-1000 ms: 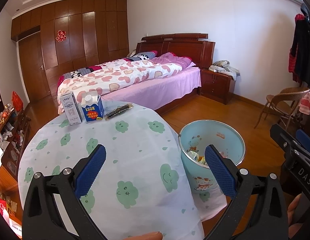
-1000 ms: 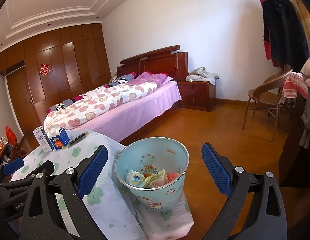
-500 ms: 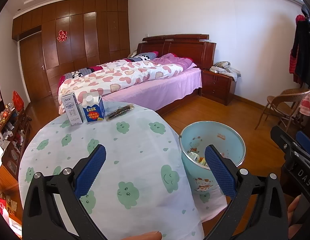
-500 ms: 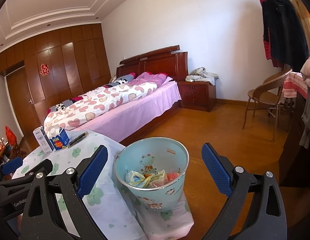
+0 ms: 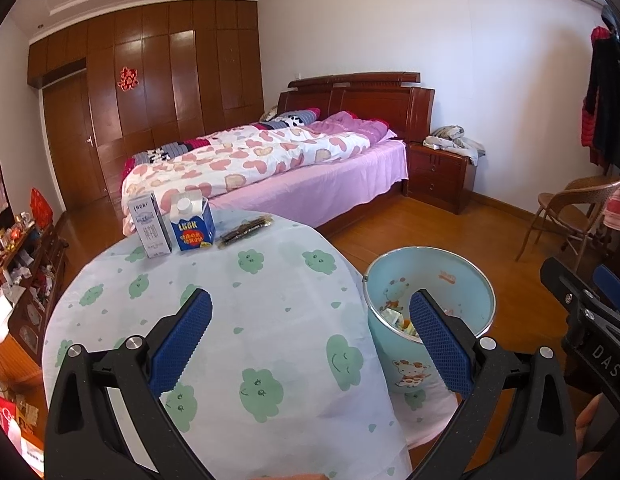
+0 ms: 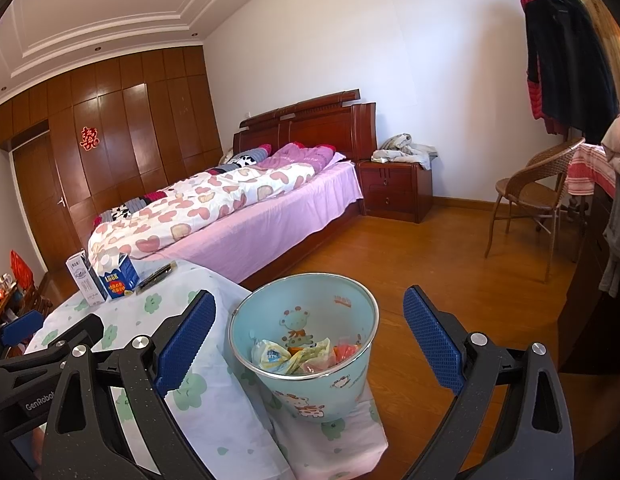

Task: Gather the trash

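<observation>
Both grippers hang released and empty — the left gripper [image 5: 310, 332] over the cloth-covered counter [image 5: 270, 300], the right gripper [image 6: 310, 332] framing the pale blue bin [image 6: 306, 344] at lower centre of the right wrist view. The bin already holds crumpled wrappers. The remaining trash sits at the counter's far edge, upper left of the left wrist view: a white carton [image 5: 149, 226], a blue carton [image 5: 192, 223] just beside it, and a dark flat wrapper [image 5: 246, 230]. The cartons stand upright and close together — a careless reach for one would likely topple the other. The wrapper lies flat, so the fingers may bunch the loose cloth instead.
</observation>
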`<state>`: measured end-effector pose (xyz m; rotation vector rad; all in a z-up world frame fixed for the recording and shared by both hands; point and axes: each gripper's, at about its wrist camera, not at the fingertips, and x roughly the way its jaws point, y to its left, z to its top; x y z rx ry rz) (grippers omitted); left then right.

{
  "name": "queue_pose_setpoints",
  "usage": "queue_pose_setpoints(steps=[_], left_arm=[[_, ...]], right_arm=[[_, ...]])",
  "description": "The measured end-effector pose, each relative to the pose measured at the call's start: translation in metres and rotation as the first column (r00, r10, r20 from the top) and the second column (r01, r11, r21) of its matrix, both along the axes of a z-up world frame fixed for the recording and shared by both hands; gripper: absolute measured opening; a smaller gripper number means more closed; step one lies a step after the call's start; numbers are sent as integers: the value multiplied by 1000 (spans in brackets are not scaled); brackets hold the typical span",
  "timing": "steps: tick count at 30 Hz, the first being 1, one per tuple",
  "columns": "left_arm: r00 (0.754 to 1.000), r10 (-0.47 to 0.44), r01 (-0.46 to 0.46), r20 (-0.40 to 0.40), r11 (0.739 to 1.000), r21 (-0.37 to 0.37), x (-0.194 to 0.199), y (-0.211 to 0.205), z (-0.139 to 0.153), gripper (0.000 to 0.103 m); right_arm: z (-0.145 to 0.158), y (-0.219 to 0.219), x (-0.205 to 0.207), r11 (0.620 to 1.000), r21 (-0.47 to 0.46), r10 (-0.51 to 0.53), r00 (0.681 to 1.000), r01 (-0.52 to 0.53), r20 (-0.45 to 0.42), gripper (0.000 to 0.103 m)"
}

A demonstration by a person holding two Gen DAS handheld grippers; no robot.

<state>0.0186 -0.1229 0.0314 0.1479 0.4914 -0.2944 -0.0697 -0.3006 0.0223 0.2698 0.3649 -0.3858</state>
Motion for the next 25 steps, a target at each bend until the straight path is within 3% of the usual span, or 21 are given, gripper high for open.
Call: queue_pose_setpoints(steps=[8, 25], left_arm=[[999, -20, 18, -31, 999, -40, 3, 4, 1, 96], [998, 8, -9, -55, 1000, -24, 11, 4, -2, 97]], right_arm=[[-3, 1, -2, 1000, -1, 3, 1000, -3, -1, 93], [-7, 3, -1, 1000, 5, 7, 1000, -7, -12, 93]])
